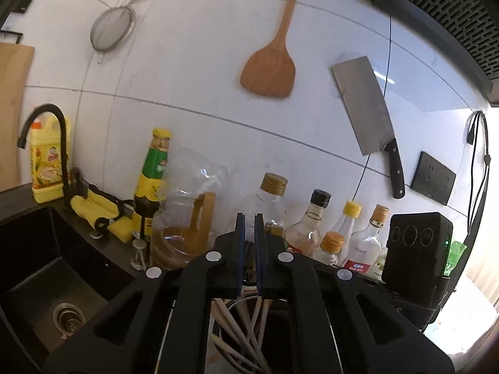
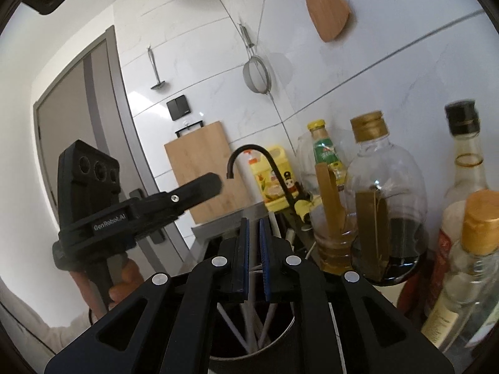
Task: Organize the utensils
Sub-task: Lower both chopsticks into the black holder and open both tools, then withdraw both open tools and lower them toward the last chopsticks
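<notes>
left gripper [image 1: 249, 218] and right gripper [image 2: 252, 222] both clenched, grasping nothing. chopsticks [image 1: 240, 327] stand in a dark holder [image 2: 280, 346] at 6 o'clock beneath them. bottles [image 1: 315, 227] crowd beyond at 1 o'clock; sink [image 1: 46, 280] at 8 o'clock; cleaver [image 1: 365, 106] and wooden spatula [image 1: 271, 65] on the wall.

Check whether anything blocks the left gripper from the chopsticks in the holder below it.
Nothing visible does. The left gripper, its jaws nearly shut and empty, hangs right over the chopsticks in the round holder. The bottles stand behind, nearer the wall, not in between.
</notes>
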A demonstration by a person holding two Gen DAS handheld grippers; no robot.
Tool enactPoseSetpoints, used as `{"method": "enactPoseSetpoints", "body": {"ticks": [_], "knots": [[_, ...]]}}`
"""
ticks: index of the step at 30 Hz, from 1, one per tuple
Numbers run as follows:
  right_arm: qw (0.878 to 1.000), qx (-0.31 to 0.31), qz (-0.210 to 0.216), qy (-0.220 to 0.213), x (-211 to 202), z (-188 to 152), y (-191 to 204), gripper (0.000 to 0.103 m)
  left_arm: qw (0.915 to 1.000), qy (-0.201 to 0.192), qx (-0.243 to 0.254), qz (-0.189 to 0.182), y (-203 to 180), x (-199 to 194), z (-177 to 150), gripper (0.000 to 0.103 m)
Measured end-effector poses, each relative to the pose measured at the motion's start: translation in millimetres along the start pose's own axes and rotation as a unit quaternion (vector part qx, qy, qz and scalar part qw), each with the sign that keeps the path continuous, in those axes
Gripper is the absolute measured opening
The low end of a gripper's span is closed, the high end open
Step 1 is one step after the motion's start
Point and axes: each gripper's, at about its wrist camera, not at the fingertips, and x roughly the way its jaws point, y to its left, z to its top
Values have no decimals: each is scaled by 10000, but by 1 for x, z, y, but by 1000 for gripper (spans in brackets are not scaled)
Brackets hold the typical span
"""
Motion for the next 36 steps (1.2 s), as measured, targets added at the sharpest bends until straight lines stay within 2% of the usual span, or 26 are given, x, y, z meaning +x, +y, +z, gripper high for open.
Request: {"method": "enactPoseSetpoints", "body": {"ticks": [3,5,7,13,15,17,19,22,25,36], "knots": [[9999,-29,-99,-46,-10,5,5,10,9999,-119,-23,73,-2,-15,6,28],[9998,-76,-178,-62,-17,9,12,18,9997,-191,-32,116,-3,-26,10,39],[9997,-131,-201,-74,-24,13,19,34,9996,-196,5,192,-7,-36,14,46],[9988,-337,-334,-119,-49,19,51,54,9990,-103,104,422,-15,-58,13,75],[9984,-381,-399,-111,-55,20,61,60,9984,-33,174,529,-17,-63,10,77],[9978,-465,-475,-70,-63,20,73,66,9981,79,185,589,-18,-66,6,83],[9972,-479,-565,-36,-70,19,83,76,9976,184,184,636,-19,-71,1,86],[9964,-471,-703,-42,-79,16,96,85,9966,308,217,736,-19,-79,-5,94],[9953,-447,-860,-3,-86,12,105,86,9956,450,252,783,-18,-87,-11,97],[9870,-280,-1555,309,-96,-12,120,87,9904,1112,310,761,-7,-87,-42,97]]}}
